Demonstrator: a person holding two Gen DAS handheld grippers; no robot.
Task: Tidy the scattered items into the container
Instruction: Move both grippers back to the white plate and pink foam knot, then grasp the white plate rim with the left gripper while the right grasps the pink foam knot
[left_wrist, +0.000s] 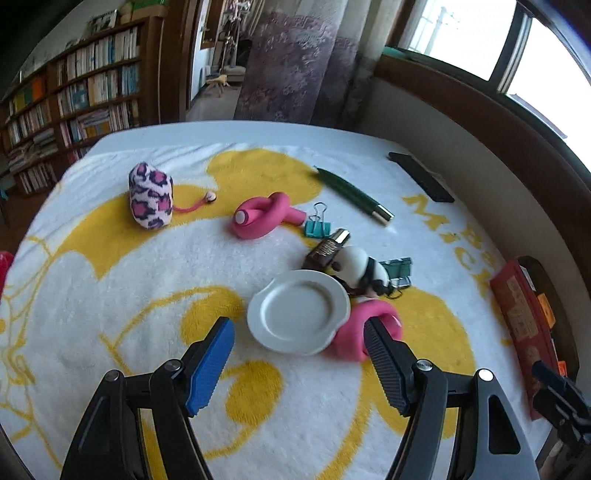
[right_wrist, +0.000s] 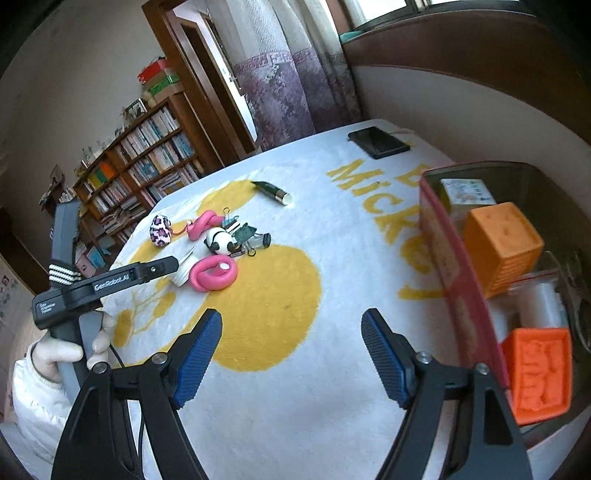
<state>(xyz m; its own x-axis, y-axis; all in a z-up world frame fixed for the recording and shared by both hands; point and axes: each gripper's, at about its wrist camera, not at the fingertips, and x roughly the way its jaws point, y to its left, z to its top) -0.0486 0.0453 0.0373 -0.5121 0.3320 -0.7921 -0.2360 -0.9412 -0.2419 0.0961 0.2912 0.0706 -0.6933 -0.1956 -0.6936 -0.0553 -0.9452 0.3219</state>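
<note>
My left gripper (left_wrist: 299, 334) is open and empty, its jaws on either side of a small white plate (left_wrist: 297, 312) that leans on a pink foam ring (left_wrist: 364, 332). Behind it lie a panda toy (left_wrist: 364, 269), a brown bottle (left_wrist: 327, 249), teal binder clips (left_wrist: 317, 227), a pink twisted toy (left_wrist: 264, 216), a leopard-print pouch (left_wrist: 150, 195) and a green pen (left_wrist: 352, 194). My right gripper (right_wrist: 291, 343) is open and empty over the blanket, left of the red container (right_wrist: 461, 280), which holds orange blocks (right_wrist: 502, 247). The left gripper also shows in the right wrist view (right_wrist: 162, 267).
A black phone (right_wrist: 378, 142) lies at the table's far corner. The white and yellow blanket (right_wrist: 280, 302) covers the table. A bookshelf (left_wrist: 74, 103) stands beyond the left edge, a curtain and a wall beyond the far and right edges.
</note>
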